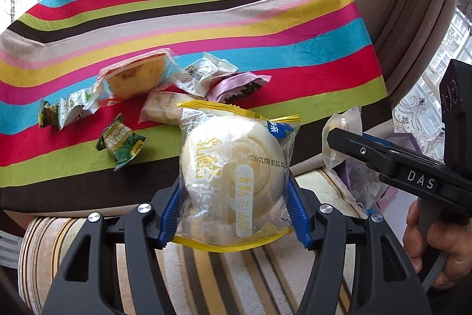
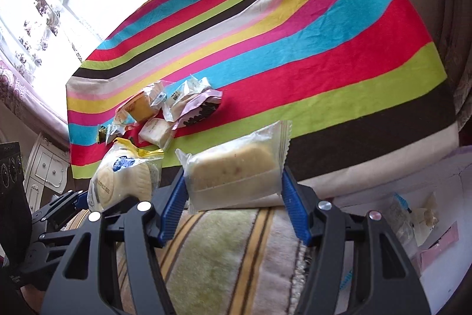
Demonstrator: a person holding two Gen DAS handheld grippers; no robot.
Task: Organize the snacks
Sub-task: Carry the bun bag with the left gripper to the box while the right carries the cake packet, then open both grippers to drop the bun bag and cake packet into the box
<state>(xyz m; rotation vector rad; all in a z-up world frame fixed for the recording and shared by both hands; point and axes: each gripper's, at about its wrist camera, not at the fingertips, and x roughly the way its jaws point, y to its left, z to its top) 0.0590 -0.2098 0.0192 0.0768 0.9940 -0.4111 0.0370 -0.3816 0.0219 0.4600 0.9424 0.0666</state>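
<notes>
While the striped cloth [image 1: 206,19] spreads its red, blue, green and yellow bands over the tabletop, the loose snacks lie bunched near its front edge: far left in the left wrist view, a green-and-white packet [image 1: 69,109], and just below it a small green packet [image 1: 121,142] on the red and lime stripes. Next along comes a clear-wrapped yellow cake [image 1: 137,78], touching a pale wrapped pastry [image 1: 160,109] in front of it, then a white sachet [image 1: 203,74] and a pink-and-black packet [image 1: 236,87] right beside it. Centre frame, the left gripper [image 1: 233,208] has its blue jaws closed on the sides of a round white bun in a yellow-edged bag [image 1: 233,167], lifted clear of the cloth, above a striped cushion [image 1: 206,270]. Over on the right, the right gripper [image 2: 234,194] is clamped on a rectangular cake slice in a clear wrapper [image 2: 236,167], jaws pressing both ends, also held off the tabletop. A hand [image 1: 433,250] grips that tool's handle at the right edge of the left view. Far right in the right wrist view, more clear packets [image 2: 413,214] lie on a pale surface, too blurred to tell what they are.
</notes>
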